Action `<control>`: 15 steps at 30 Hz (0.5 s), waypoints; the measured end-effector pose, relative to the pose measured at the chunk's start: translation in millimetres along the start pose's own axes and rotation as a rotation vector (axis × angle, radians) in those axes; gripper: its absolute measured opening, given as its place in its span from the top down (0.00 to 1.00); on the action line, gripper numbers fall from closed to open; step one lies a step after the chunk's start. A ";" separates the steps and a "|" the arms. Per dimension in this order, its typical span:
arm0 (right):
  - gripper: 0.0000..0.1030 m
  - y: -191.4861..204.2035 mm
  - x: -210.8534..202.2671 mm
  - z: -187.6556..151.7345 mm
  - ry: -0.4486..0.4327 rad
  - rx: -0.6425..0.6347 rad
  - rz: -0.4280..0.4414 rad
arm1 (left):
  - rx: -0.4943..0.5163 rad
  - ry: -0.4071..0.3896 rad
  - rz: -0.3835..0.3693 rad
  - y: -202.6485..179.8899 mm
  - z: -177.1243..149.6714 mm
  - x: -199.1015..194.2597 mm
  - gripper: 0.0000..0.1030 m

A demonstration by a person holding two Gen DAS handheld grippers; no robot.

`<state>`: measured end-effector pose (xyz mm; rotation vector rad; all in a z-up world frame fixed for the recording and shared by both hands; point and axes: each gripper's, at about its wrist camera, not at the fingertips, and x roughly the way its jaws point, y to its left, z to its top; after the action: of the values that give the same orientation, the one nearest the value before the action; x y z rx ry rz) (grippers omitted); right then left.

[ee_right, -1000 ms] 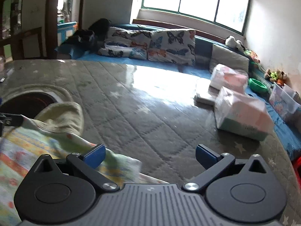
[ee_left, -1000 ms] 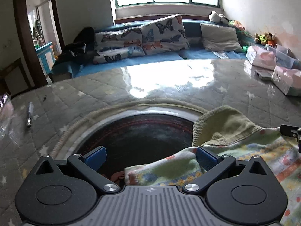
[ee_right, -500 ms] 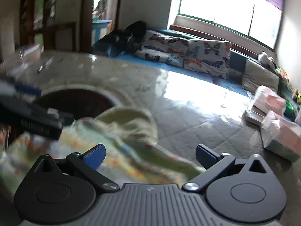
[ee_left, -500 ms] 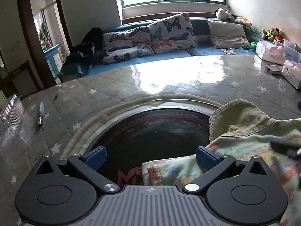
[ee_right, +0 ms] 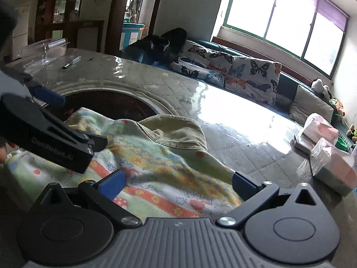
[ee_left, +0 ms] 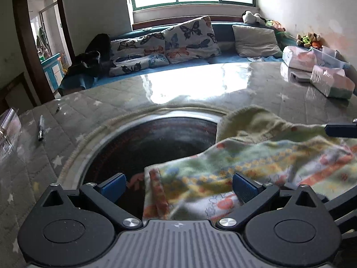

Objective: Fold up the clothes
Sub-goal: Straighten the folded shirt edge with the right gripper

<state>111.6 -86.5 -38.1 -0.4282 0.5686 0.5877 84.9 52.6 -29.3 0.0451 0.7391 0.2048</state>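
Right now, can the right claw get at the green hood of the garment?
Probably yes. The right claw is open over the patterned garment, and the hood lies just ahead with nothing between them.

A quilted table (ee_left: 200, 89) with a dark round inset (ee_left: 156, 143) carries the garment (ee_right: 156, 160), a pen (ee_left: 40, 130), wrapped packs (ee_left: 330, 82) and a clear box (ee_right: 44, 49).

Both the left gripper (ee_left: 178, 186) and right gripper (ee_right: 178, 184) share black bodies, ribbed grey centre plates, silver screws, and blue ridged fingertip pads (ee_left: 242, 186).
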 end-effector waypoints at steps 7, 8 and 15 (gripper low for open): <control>0.00 7.1 -20.0 -15.0 -0.012 -0.026 0.021 | 0.002 -0.011 -0.008 1.5 -7.7 -5.1 0.00; 0.00 7.7 -22.6 -17.4 -0.014 -0.022 0.022 | 0.000 -0.016 -0.009 1.6 -9.5 -5.4 0.00; 0.00 7.9 -45.6 -34.6 -0.005 -0.011 0.039 | -0.007 -0.007 0.004 0.0 -11.8 -17.5 0.00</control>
<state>62.4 -116.6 -38.5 -0.4265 0.5699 0.6296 64.3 48.7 -26.4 0.0405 0.7314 0.2112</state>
